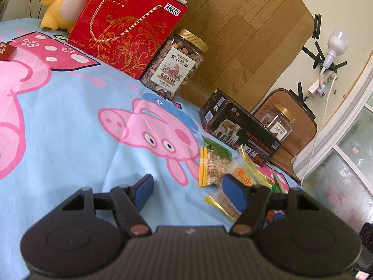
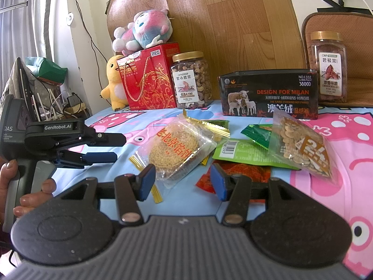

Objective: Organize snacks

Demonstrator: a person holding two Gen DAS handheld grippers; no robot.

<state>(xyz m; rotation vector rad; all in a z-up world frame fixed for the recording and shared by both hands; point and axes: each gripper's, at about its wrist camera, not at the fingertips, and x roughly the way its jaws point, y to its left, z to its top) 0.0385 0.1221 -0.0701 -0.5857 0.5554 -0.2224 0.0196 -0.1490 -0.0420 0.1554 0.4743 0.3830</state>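
Observation:
Several snack packets lie in a pile on the cartoon-pig sheet (image 2: 338, 140). A clear-wrapped round sesame cake (image 2: 177, 149) lies nearest, with a seed bag (image 2: 300, 144), green packets (image 2: 247, 151) and a red packet (image 2: 244, 172) to its right. My right gripper (image 2: 183, 182) is open and empty, just in front of the cake. My left gripper (image 1: 188, 193) is open and empty above the sheet, left of the pile (image 1: 216, 168); it also shows in the right wrist view (image 2: 114, 147), held by a hand.
A black tin box (image 2: 268, 93) stands behind the pile. A red gift box (image 2: 149, 81), a nut jar (image 2: 191, 81) and a second jar (image 2: 328, 67) stand along the back. Plush toys (image 2: 142, 30) sit at the back left.

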